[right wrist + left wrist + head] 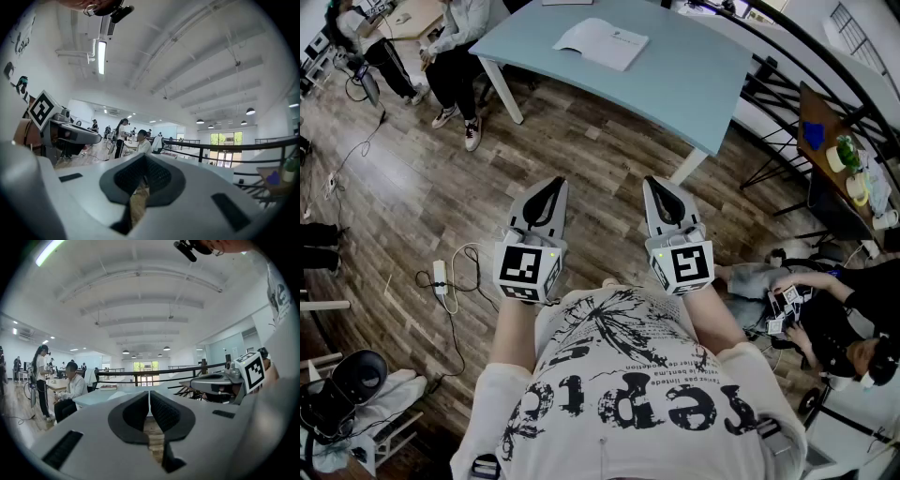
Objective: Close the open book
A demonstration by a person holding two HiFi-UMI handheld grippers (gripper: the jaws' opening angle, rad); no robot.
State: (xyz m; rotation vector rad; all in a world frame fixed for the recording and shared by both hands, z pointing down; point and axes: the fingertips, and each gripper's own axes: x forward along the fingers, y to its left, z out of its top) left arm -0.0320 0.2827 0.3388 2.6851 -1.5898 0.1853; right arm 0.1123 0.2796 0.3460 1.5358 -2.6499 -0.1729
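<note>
A white book (602,42) lies flat on the light blue table (675,84) at the far side of the head view; from here I cannot tell whether it is open or closed. Both grippers are held close to the person's body, well short of the table, over the wooden floor. The left gripper (548,185) has its jaws together with nothing between them, as the left gripper view also shows (149,393). The right gripper (659,185) sits beside it, about a hand's width away, its jaws likewise shut and empty (144,157). Both point level toward the table.
A power strip (441,277) with cables lies on the floor at the left. People sit at a desk at the back left (455,47). Another person (825,314) sits on the floor at the right. A black railing (797,56) and a brown side table (839,141) stand at the right.
</note>
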